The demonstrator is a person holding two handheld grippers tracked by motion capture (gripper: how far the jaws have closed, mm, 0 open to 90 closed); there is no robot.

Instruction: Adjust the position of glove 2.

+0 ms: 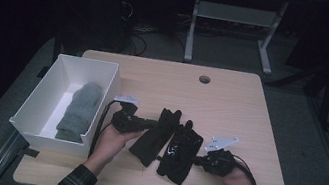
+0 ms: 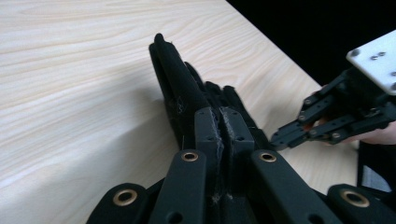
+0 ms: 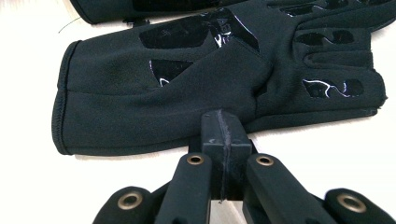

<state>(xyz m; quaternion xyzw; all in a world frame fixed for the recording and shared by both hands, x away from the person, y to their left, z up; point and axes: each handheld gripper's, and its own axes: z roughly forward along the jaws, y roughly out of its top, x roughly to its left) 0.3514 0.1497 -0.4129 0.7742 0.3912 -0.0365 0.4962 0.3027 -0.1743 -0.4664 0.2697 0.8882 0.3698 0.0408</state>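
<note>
Two black gloves lie side by side at the middle of the wooden table (image 1: 230, 108). My left gripper (image 1: 148, 124) comes in from the left and is shut on the edge of the left glove (image 1: 158, 134). In the left gripper view its jaws (image 2: 219, 126) pinch that glove (image 2: 180, 88), which stands up on its edge. My right gripper (image 1: 198, 159) is shut on the near edge of the right glove (image 1: 180, 151). In the right gripper view the fabric of this glove (image 3: 187, 93), with glossy grip patches, puckers toward the closed jaws (image 3: 222, 123).
A white open bin (image 1: 47, 84) stands at the table's left side with a grey knitted glove (image 1: 79, 109) inside. A round cable hole (image 1: 204, 79) sits near the far edge. A white table frame (image 1: 231, 17) stands beyond on the dark floor.
</note>
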